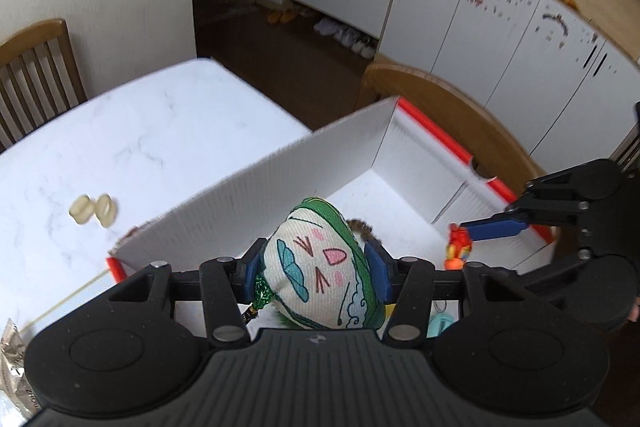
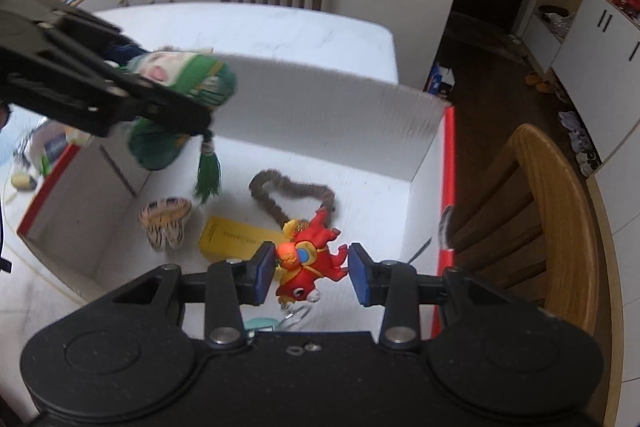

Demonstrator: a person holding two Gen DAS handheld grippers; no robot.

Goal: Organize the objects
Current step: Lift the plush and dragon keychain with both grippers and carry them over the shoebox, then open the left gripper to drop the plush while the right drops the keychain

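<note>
Pouch (image 1: 320,267): stuffed woven cloth, cream with green trim, a drawn face in pink, red and blue, and a green tassel (image 2: 208,179) on a cord. It was clamped between the blue pads of the left gripper (image 1: 316,267), above the box. Horse (image 2: 310,263): glossy red moulded figure with orange and gold details and a metal ring, pinched in the right gripper (image 2: 312,269) (its right pad seemed to touch only a leg) over the box floor. Box (image 1: 256,195): white corrugated plastic, red edging, on a white marbled table (image 1: 120,139). In the box lay a brown fuzzy loop (image 2: 288,195), a striped shell-like clip (image 2: 166,221) and a yellow carton (image 2: 236,239), its print too blurred to read. Wooden chairs stood near the table.
</note>
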